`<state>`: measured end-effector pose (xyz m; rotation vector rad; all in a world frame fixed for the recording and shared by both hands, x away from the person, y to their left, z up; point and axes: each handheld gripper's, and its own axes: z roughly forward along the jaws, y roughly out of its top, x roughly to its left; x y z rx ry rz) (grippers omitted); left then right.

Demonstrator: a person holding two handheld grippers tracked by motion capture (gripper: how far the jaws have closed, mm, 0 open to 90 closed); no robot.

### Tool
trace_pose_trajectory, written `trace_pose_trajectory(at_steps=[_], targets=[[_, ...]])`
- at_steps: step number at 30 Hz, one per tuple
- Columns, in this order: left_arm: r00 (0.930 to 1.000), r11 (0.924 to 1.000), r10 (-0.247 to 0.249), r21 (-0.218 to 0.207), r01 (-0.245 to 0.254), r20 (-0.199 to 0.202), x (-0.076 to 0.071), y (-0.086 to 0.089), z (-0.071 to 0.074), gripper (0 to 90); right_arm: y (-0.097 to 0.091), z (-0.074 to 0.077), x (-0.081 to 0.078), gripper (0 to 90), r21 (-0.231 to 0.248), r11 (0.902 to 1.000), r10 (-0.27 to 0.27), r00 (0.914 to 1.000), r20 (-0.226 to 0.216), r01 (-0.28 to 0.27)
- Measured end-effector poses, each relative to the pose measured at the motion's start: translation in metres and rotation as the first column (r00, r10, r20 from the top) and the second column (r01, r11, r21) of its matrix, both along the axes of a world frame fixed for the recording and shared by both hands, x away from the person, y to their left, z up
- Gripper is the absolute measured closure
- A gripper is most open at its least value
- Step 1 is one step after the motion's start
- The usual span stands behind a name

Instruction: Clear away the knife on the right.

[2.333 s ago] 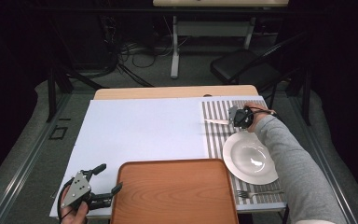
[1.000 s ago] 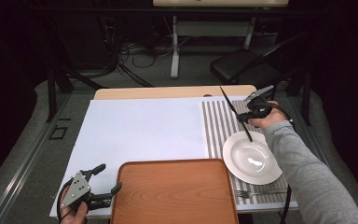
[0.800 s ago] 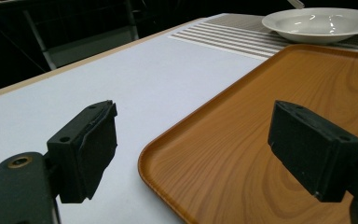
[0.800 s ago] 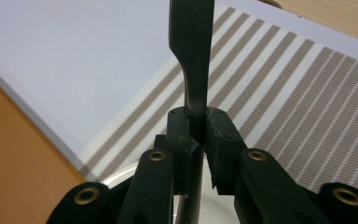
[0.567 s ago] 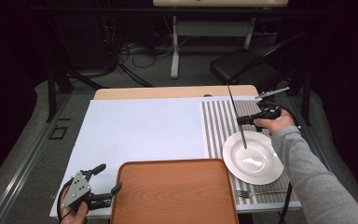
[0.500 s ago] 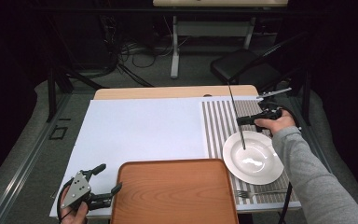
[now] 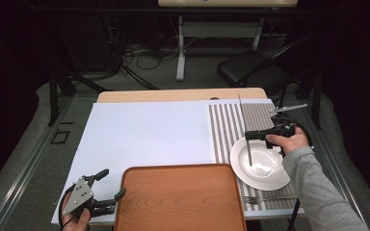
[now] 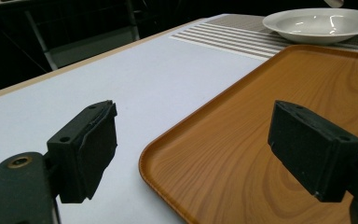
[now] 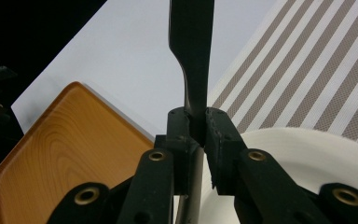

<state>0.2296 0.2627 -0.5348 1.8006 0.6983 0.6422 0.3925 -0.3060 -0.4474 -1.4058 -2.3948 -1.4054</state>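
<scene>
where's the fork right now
In the high view the fork lies flat on the striped placemat at the table's near right edge, just in front of the white plate.

From my remote station I find no readable text, label, brand, number or sign on anything pictured.

Dark room — grey floor [image 7: 24, 159], cables [image 7: 139, 53], black chair [image 7: 253, 72]

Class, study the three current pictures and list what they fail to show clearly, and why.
- Utensil held by the right gripper: its kind is unclear; the right gripper view's top edge cuts it off, and it is thin in the high view.
- Fork: tiny in the high view.
- Tray: cut off by the left gripper view's edges.
</scene>
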Motion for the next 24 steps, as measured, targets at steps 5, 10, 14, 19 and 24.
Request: trace_pose_trajectory(at_steps=[5,10,14,19,24], targets=[[1.0000,1.0000,0.001,0.000,-0.001,-0.001,0.000,0.000,0.000,15.7,0.007,-0.005,-0.020,80.7,-0.020,0.9996,0.021,0.9998,0.001,-0.021],[1.0000,1.0000,0.002,-0.002,-0.002,-0.002,0.000,0.000,0.000,15.7,0.019,-0.012,-0.040,80.6,-0.041,0.9976,0.055,0.9981,-0.026,-0.056],[1.0000,1.0000,0.003,-0.001,-0.003,-0.001,0.000,0.000,0.000,15.7,0.031,-0.016,-0.056,80.7,-0.034,0.9963,0.078,0.9966,-0.027,-0.079],[1.0000,1.0000,0.005,-0.002,-0.005,0.000,0.000,0.000,0.000,15.7,0.051,-0.020,-0.075,80.6,-0.018,0.9914,0.129,0.9912,-0.030,-0.129],[1.0000,1.0000,0.006,-0.005,-0.006,0.000,0.000,0.000,0.000,15.7,0.073,-0.025,-0.089,80.6,-0.022,0.9829,0.183,0.9829,-0.025,-0.183]])
